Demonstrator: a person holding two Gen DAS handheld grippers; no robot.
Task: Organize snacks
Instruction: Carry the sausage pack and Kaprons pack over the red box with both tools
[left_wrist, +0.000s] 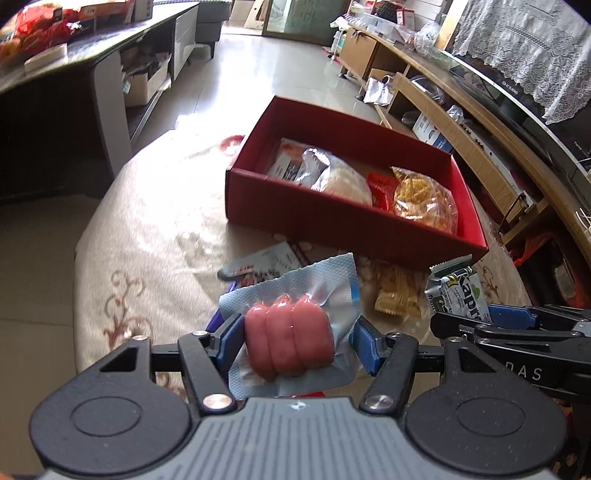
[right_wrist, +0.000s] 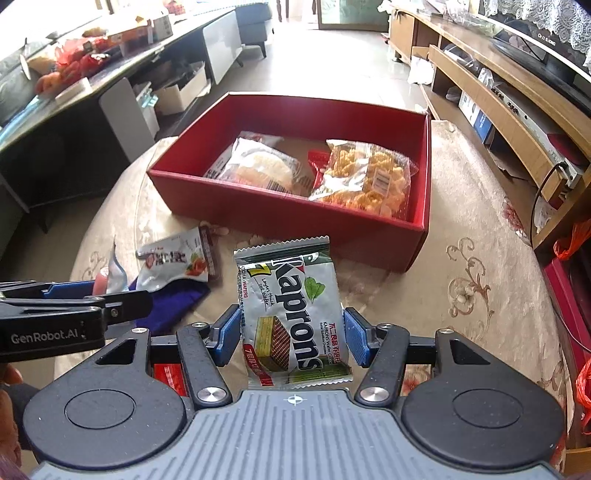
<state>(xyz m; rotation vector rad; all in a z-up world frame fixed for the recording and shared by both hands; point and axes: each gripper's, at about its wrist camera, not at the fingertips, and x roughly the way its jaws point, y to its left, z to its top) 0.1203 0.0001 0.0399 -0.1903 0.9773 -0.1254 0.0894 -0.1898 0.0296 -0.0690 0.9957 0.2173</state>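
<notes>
My left gripper (left_wrist: 295, 341) is shut on a vacuum pack of three pink sausages (left_wrist: 290, 339), held above the table. My right gripper (right_wrist: 291, 332) is shut on a silver and green Kaprons wafer packet (right_wrist: 291, 314), also held above the table; the packet also shows in the left wrist view (left_wrist: 458, 291). The red box (right_wrist: 280, 210) stands ahead of both grippers and holds a bread pack (right_wrist: 264, 168), a bag of yellow snacks (right_wrist: 365, 177) and a red packet (right_wrist: 317, 157). The box also shows in the left wrist view (left_wrist: 325, 218).
On the floral tablecloth (right_wrist: 472, 280) lie a white snack pouch (right_wrist: 177, 260), a purple packet (right_wrist: 170, 302) and a small yellow snack pack (left_wrist: 397, 295). A dark counter (right_wrist: 92, 92) stands left, a wooden TV shelf (right_wrist: 498, 92) right.
</notes>
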